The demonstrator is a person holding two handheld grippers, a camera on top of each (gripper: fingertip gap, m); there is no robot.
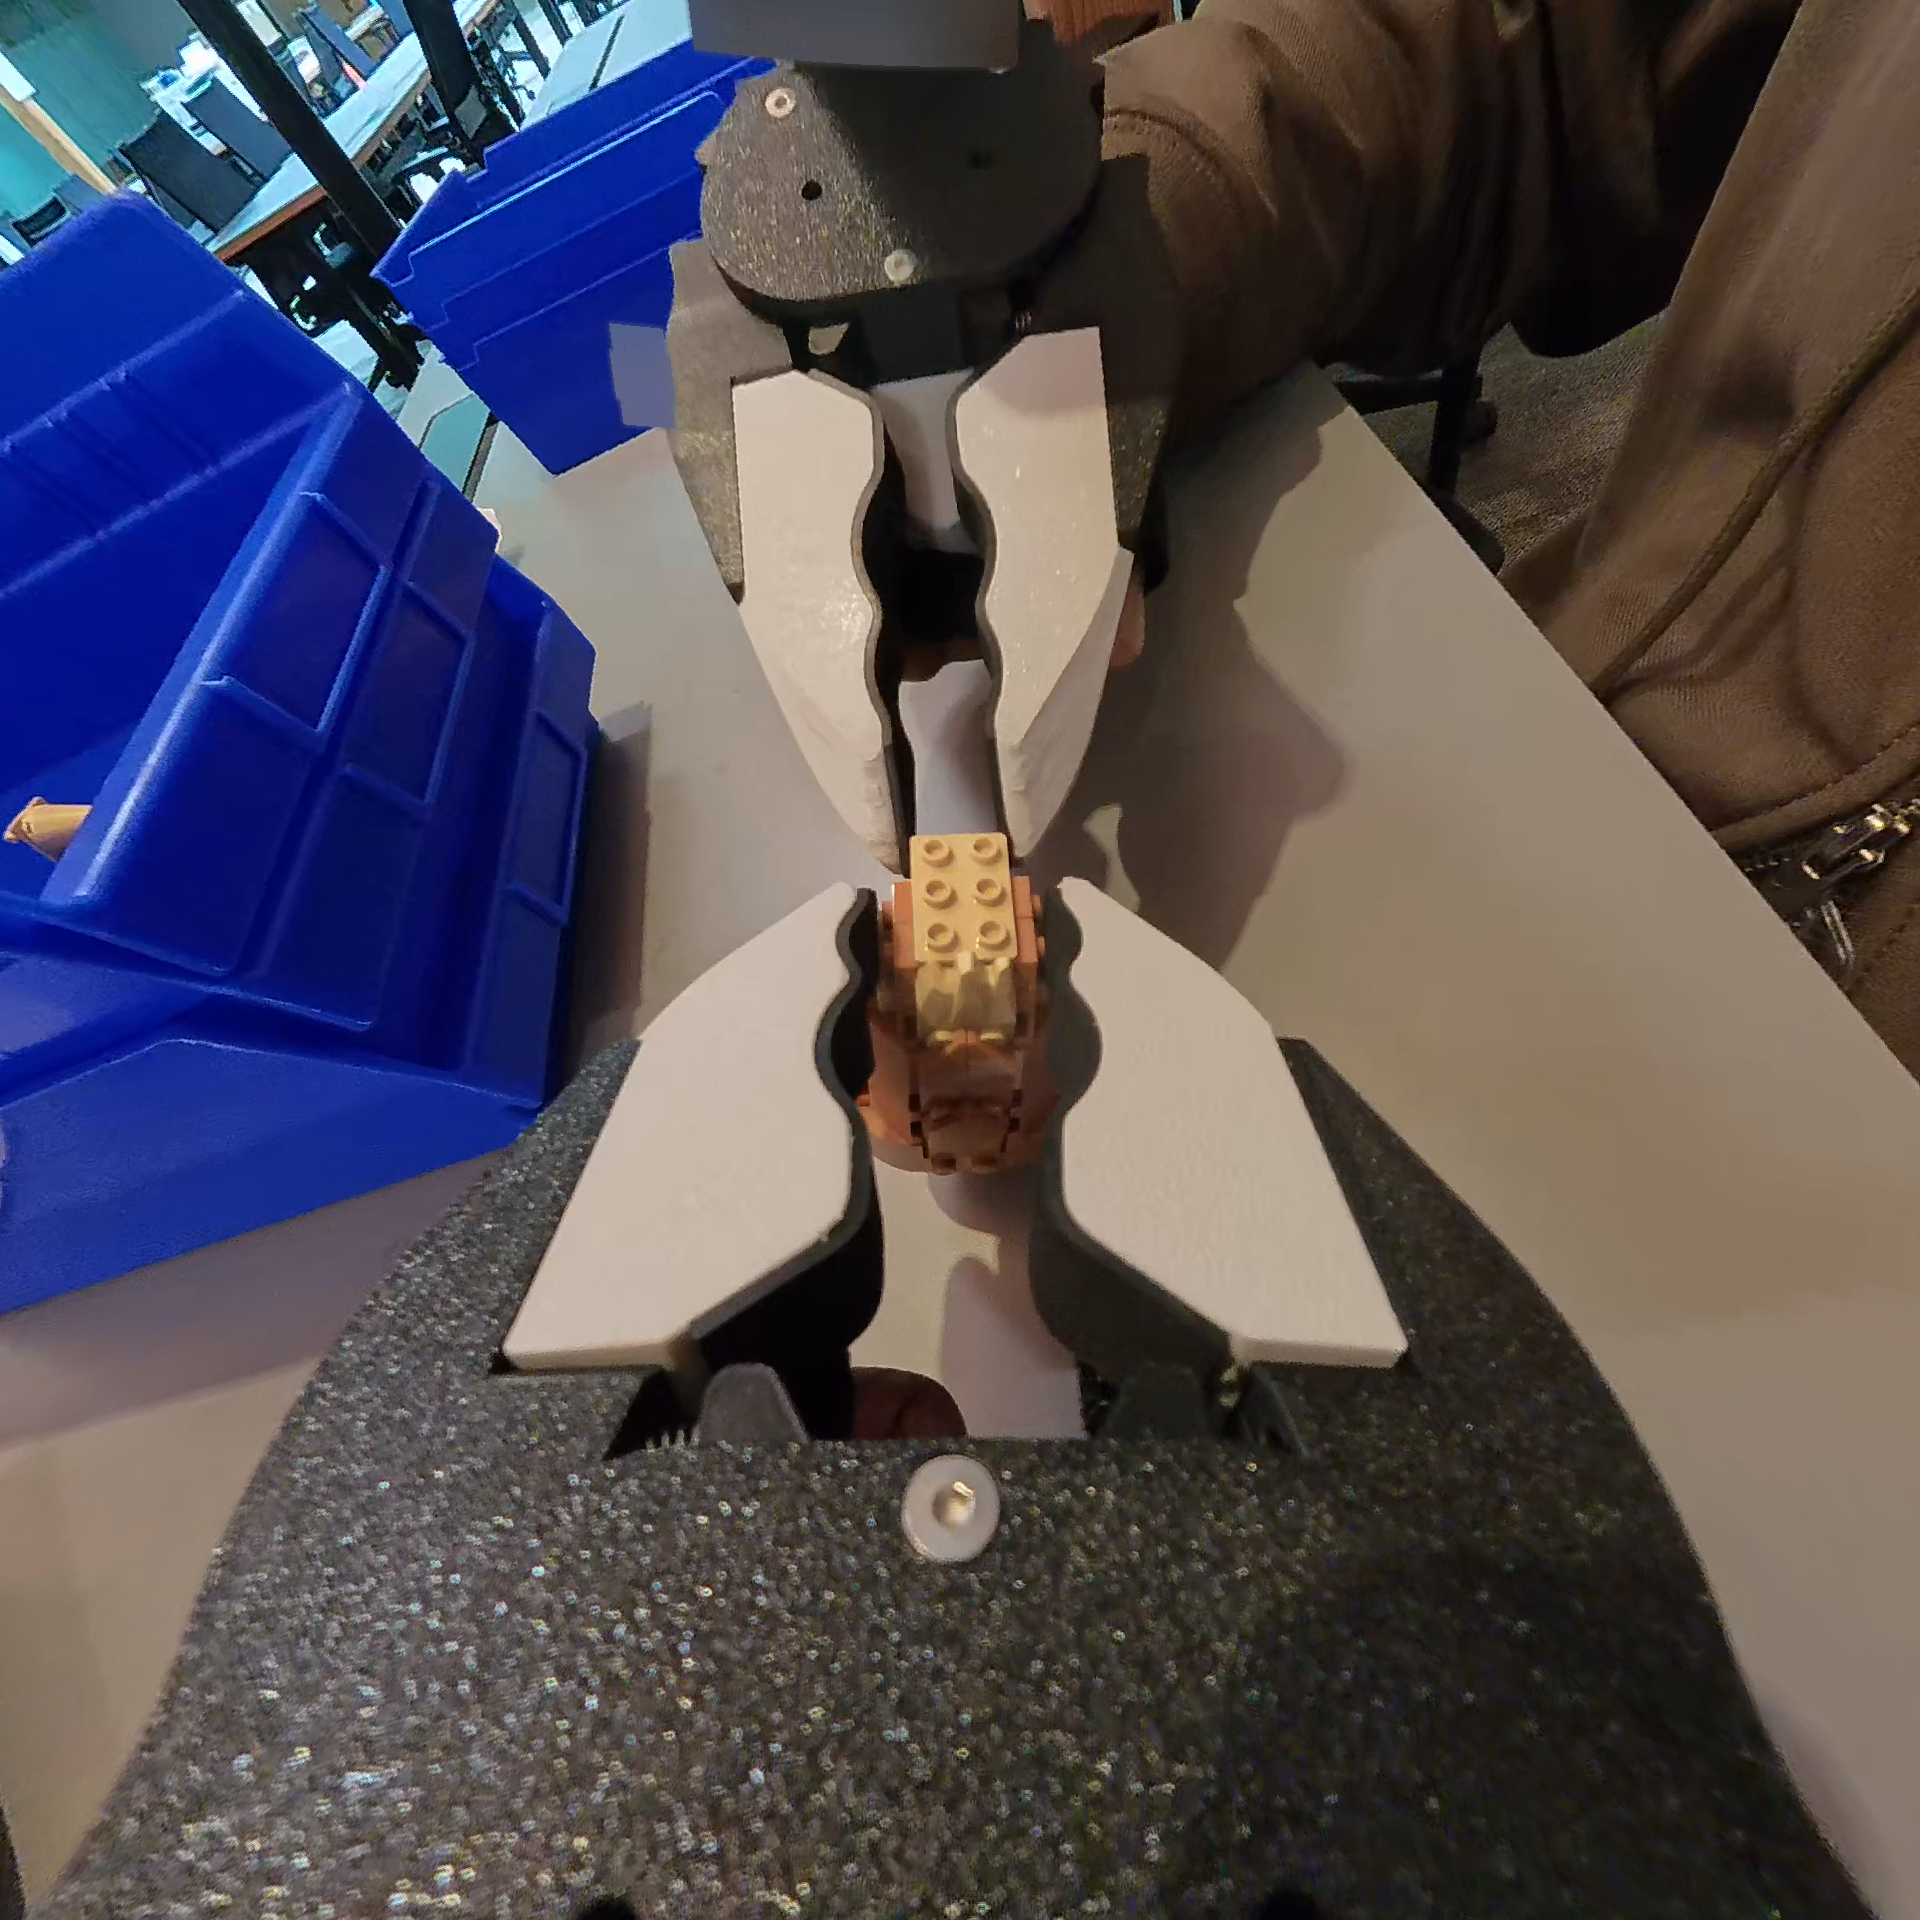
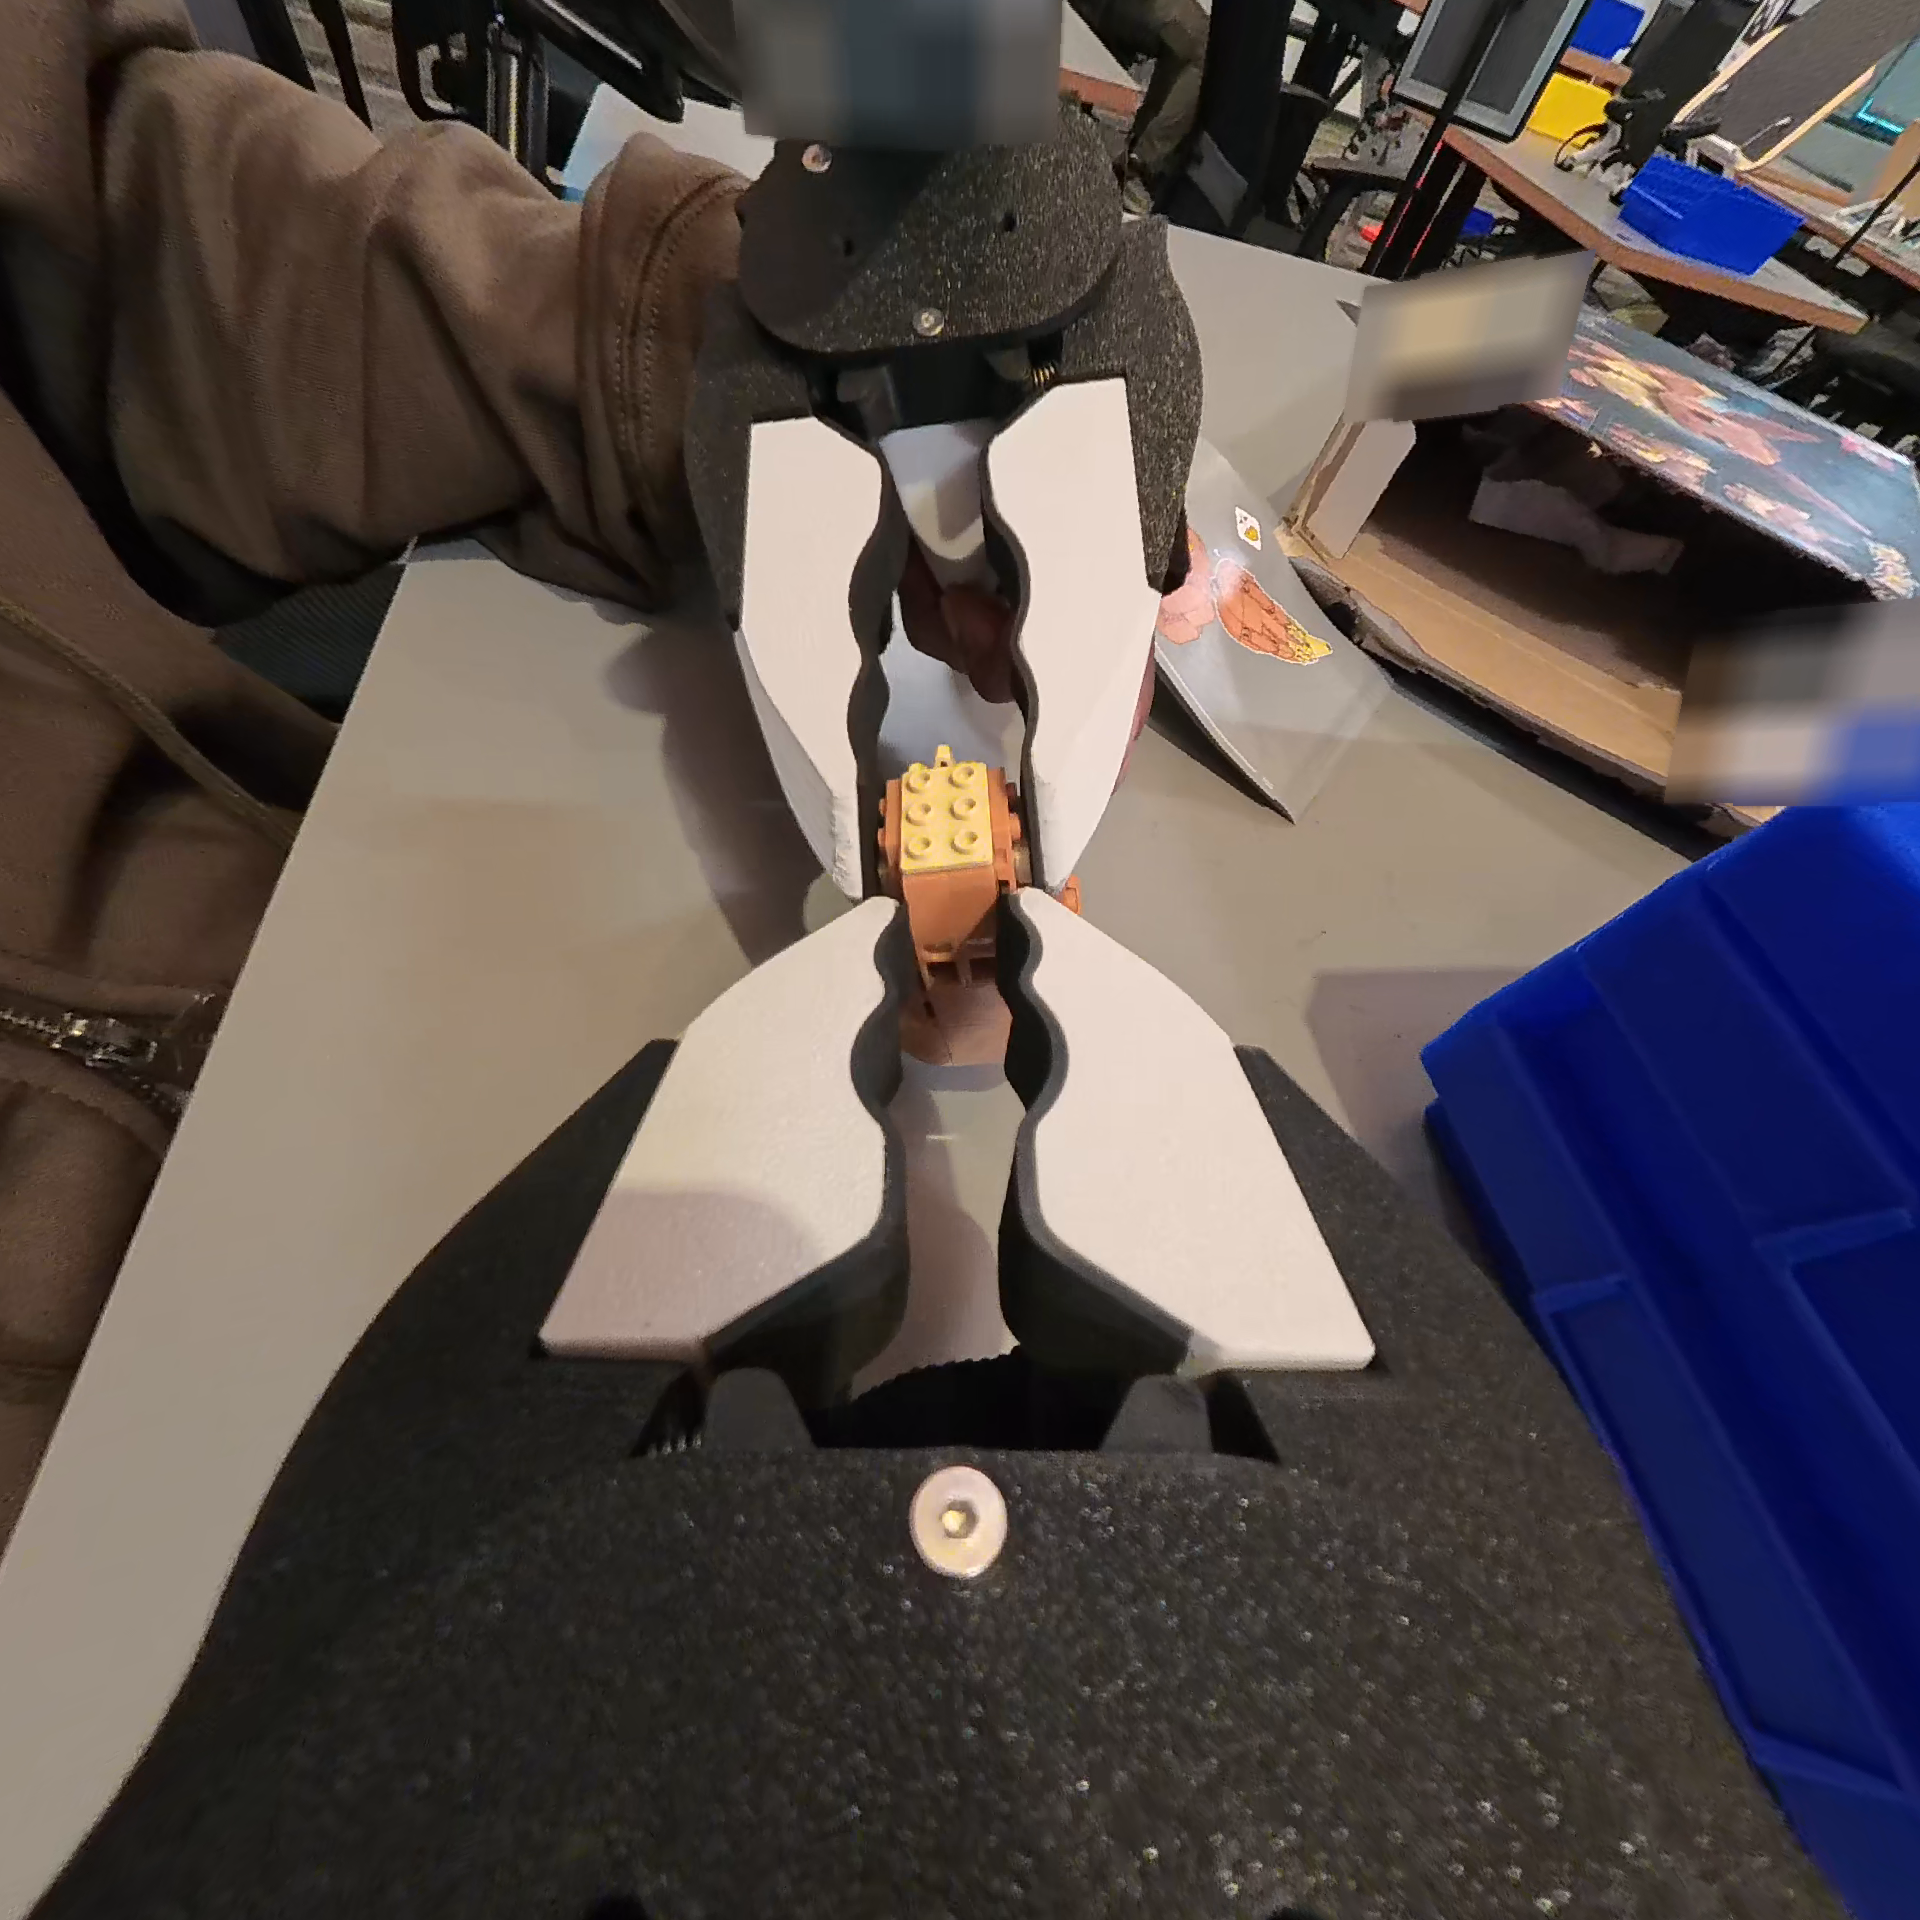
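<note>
blue bins [image 1: 260, 727] on grey table [image 1: 1403, 831]; booklet [image 2: 1257, 665], cardboard box [image 2: 1507, 623].

Glossy plastic bin [image 1: 260, 727], matt table [image 1: 1403, 831], studded plastic brick model [image 1: 961, 904]

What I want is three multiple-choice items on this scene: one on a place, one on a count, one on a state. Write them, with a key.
1. Where is the brick model?
A. Inside a bin
B. Gripped between the two pairs of tongs
C. On a shelf

2. How many studs show on the tan plate atop the model?
A. Two
B. Six
C. Twelve

3. What state are the left tongs in?
A. Wide open, empty
B. Shut on the model
C. Out of view

Key:
1 B: the brick model sits between the left tongs and the right tongs, not in the blue bin.
2 B: the tan plate shows two rows of three studs.
3 B: their fingers press the model's sides.
</note>
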